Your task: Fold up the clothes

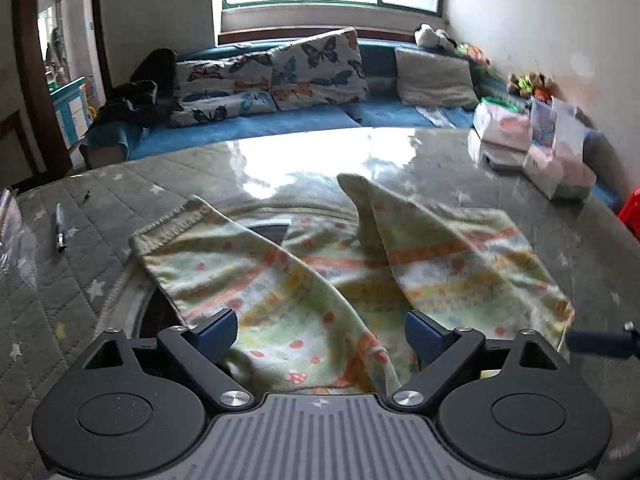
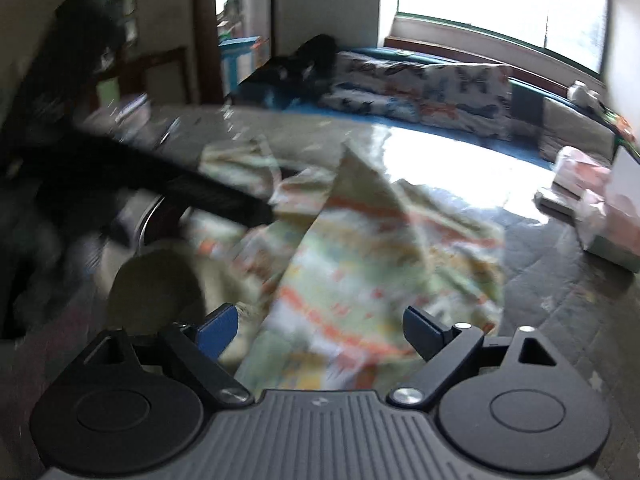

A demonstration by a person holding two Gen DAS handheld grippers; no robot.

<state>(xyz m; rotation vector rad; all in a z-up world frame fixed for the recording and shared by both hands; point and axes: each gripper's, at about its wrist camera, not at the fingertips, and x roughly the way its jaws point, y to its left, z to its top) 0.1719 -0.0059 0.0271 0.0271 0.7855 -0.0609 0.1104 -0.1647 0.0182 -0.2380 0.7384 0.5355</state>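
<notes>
Pale green garment (image 1: pixel 304 280) with orange stripes lying rumpled, cuffs pointing toward table's (image 1: pixel 520 200) far edge; left gripper (image 1: pixel 320 334), right gripper (image 2: pixel 320 330) both spread, pinching nothing; no readable writing.

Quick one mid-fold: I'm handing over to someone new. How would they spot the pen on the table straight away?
Start at the grey quilted table cover with small stars that fills the left wrist view. Left of the striped pastel garment, near the table's left edge, lies the pen. It is the only thin, stick-like thing there, apart from the cloth, with a pale barrel and dark tip.
</notes>
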